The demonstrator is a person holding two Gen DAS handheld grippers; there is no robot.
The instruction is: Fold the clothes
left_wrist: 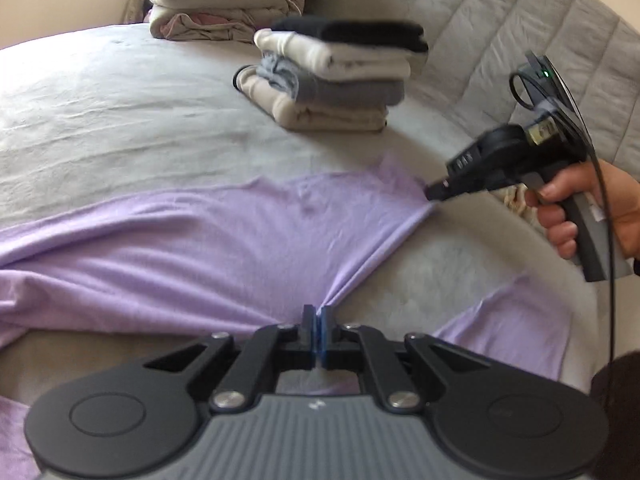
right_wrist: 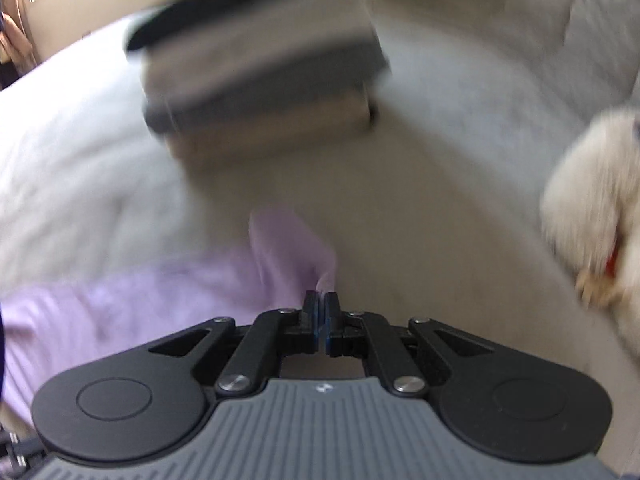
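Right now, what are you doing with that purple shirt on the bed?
A person is folding laundry with a gripper in each hand. The left gripper and the right gripper are both pinched shut on the purple shirt, stretching one edge of it tight between them over the bed. A stack of folded clothes sits just behind it.

No legible text, brand name, number or sign appears in either view. The left gripper (left_wrist: 319, 317) and the right gripper (right_wrist: 322, 303) each carry a small pale mark on the grey housing behind the fingers; the mark is too small to read.
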